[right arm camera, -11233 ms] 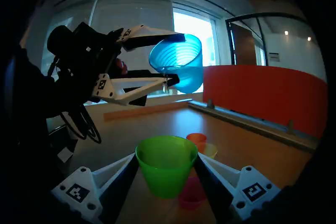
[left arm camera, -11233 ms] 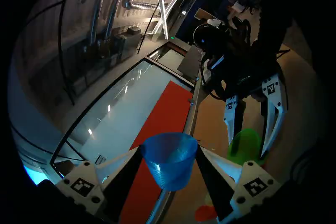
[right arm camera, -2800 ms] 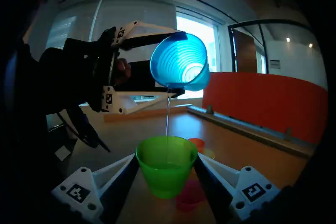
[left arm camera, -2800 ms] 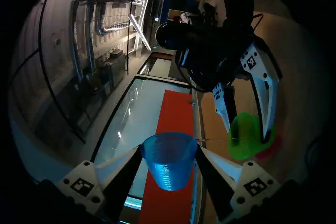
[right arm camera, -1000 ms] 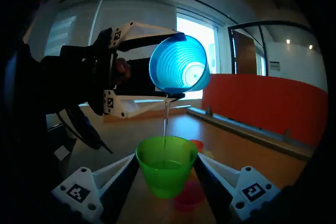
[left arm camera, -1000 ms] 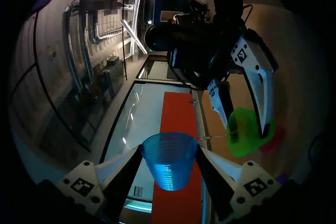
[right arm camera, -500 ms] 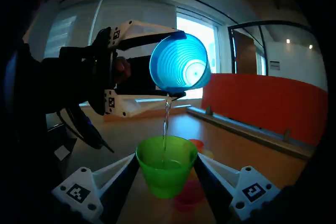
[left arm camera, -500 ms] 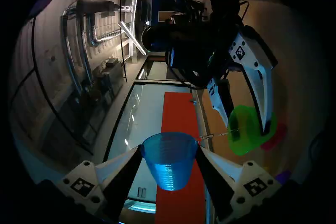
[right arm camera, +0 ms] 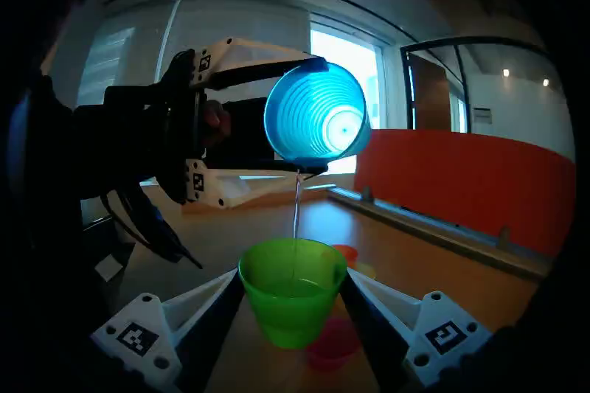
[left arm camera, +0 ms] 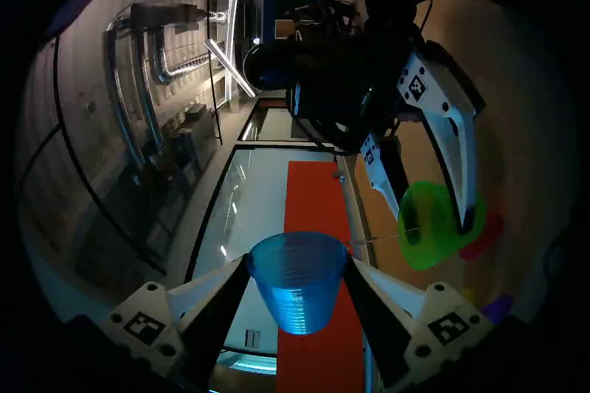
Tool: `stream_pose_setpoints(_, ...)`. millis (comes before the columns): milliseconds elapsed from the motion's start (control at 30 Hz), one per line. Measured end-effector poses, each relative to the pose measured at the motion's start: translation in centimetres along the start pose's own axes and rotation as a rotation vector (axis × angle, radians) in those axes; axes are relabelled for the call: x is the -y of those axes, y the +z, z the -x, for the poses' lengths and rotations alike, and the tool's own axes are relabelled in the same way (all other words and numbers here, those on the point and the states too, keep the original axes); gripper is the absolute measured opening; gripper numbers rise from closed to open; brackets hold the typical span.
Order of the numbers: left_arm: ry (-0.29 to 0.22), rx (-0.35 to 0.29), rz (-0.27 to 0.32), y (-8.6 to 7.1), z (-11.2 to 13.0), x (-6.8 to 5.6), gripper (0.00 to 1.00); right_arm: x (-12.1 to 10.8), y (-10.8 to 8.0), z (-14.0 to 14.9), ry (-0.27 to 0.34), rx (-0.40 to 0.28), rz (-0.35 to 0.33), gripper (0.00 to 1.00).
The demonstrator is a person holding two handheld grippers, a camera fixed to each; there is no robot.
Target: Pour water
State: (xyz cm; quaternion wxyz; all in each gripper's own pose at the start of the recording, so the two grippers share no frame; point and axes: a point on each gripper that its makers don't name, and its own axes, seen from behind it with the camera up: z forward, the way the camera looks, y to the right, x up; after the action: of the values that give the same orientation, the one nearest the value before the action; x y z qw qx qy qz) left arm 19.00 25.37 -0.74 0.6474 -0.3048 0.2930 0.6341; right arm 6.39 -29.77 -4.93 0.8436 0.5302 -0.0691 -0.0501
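Observation:
My left gripper (left arm camera: 299,286) is shut on a blue ribbed cup (left arm camera: 297,290), tipped on its side. In the right gripper view that blue cup (right arm camera: 317,119) hangs high with its mouth facing me, held by the left gripper (right arm camera: 306,114). A thin stream of water (right arm camera: 296,205) falls from its rim into a green cup (right arm camera: 292,290). My right gripper (right arm camera: 292,293) is shut on the green cup, which holds water at its bottom. In the left gripper view the green cup (left arm camera: 431,225) sits between the right gripper's white fingers (left arm camera: 461,150).
A wooden table (right arm camera: 413,260) lies below, with small orange (right arm camera: 345,251) and pink (right arm camera: 335,341) cups behind the green one. A red panel (right arm camera: 472,172) borders the table's far side. A person's dark sleeve (right arm camera: 96,150) holds the left gripper.
The blue cup has tipped a little further, its mouth facing me more. The water stream has thinned. Water in the green cup has risen since the first frames.

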Motion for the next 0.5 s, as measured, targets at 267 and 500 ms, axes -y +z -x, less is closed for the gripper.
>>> stream_pose_setpoints(267,0.003,-0.002,-0.003,0.07,-0.11,0.05,0.88,-0.03,-0.03,-0.12,-0.002,0.001,0.002,0.9)
stream_pose_setpoints(500,0.011,-0.001,-0.002,-0.01,0.03,-0.09,0.88,-0.1,-0.02,-0.1,-0.004,0.001,0.002,0.9)
